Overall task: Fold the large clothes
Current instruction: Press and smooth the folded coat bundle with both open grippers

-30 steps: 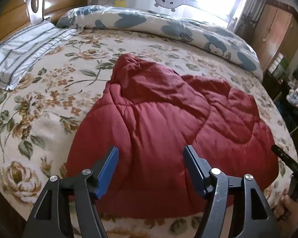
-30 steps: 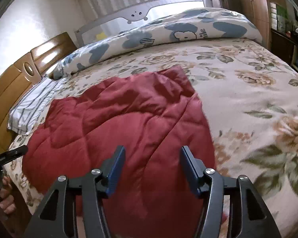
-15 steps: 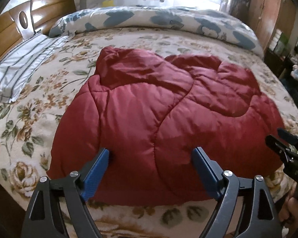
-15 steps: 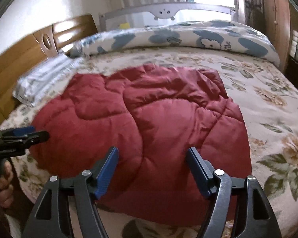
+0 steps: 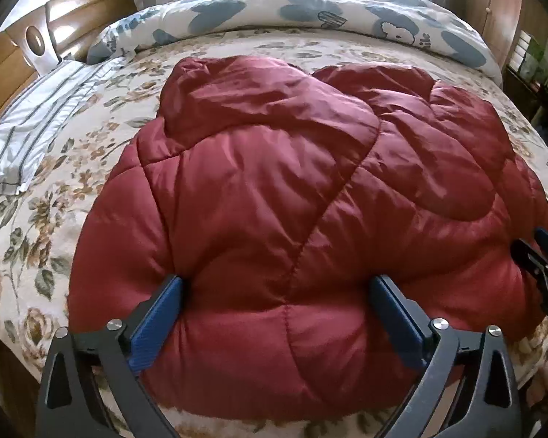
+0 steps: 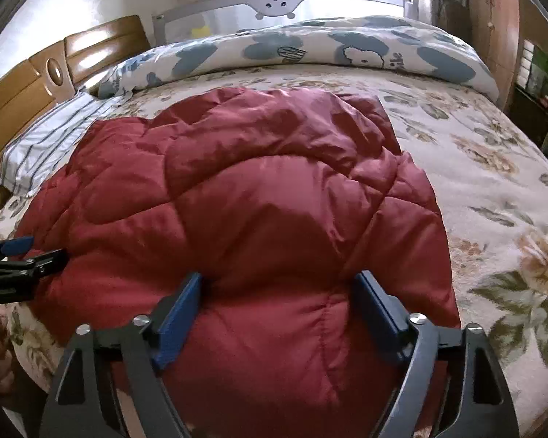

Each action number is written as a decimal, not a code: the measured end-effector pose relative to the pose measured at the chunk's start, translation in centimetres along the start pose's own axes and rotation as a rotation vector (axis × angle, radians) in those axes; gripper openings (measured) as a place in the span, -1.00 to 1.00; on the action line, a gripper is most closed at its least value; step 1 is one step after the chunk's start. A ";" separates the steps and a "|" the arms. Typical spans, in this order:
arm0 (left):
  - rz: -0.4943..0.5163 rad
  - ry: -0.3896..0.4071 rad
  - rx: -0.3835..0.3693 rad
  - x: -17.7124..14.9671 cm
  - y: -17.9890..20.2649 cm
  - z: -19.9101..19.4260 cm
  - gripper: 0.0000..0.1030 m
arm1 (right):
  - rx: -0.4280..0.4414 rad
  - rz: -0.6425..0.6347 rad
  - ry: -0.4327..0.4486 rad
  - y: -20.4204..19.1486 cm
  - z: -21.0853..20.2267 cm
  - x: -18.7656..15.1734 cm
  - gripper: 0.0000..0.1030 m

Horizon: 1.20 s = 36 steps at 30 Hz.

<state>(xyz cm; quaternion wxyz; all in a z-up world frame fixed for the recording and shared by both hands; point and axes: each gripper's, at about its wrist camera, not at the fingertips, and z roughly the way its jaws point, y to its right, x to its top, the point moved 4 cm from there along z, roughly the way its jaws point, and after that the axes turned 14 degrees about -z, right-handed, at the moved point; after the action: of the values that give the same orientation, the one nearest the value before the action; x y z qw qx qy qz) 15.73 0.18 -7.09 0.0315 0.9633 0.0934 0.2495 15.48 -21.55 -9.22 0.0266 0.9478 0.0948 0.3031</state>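
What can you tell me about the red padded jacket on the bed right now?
The red padded jacket is a puffy, shiny, quilted garment with stitched seams, lying bunched on the floral bedspread, a rounded hood-like part at its far left. It is not neatly folded. The left gripper and right gripper both straddle its near edge, jaws opening, padding bulging between the blue fingers. Whether the pads press on it is unclear. The striped pillow lies apart.

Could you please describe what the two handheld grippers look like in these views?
Both look alike. The left gripper and right gripper each have two angular black frame arms with triangular cut-outs and round silver bolt heads at the joints. Each finger ends in a flat, ribbed blue pad. No cables, markings or sleeves are visible.
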 end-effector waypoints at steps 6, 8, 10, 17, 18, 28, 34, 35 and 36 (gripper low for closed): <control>0.003 0.013 0.015 -0.5 0.0 0.5 1.00 | 0.018 0.049 0.007 0.8 0.8 -0.3 0.73; 0.001 0.011 0.019 -0.4 -0.1 0.6 1.00 | 0.030 0.060 0.007 1.0 0.9 -0.4 0.73; -0.012 0.009 0.018 -0.2 -0.1 0.3 0.99 | 0.034 0.062 0.006 0.9 0.9 -0.5 0.74; -0.057 0.066 -0.036 1.0 -0.3 -2.3 0.94 | 0.051 0.072 0.012 1.2 1.0 -0.6 0.74; -0.058 0.071 -0.026 1.4 -0.4 -2.2 0.94 | 0.051 0.073 0.012 1.3 1.1 -0.5 0.74; -0.105 -0.011 0.035 4.2 -1.3 4.5 1.00 | 0.065 0.086 0.009 1.3 -0.5 0.7 0.73; -0.116 0.013 0.039 4.0 -1.0 4.4 1.00 | 0.125 0.039 0.047 -0.8 -0.8 4.1 0.74; -0.115 0.014 0.039 4.0 -1.0 4.3 1.00 | 0.116 0.032 0.035 -0.9 -0.1 4.6 0.74; -0.115 0.013 0.036 3.9 -0.9 4.2 1.00 | 0.099 0.027 0.019 -0.8 0.6 5.0 0.74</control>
<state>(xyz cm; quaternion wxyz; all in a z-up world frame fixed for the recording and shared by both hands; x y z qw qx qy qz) 20.96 1.80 -8.98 0.0281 0.9551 0.1534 0.2520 19.73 -19.75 -6.95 -0.0256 0.9463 0.0971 0.3073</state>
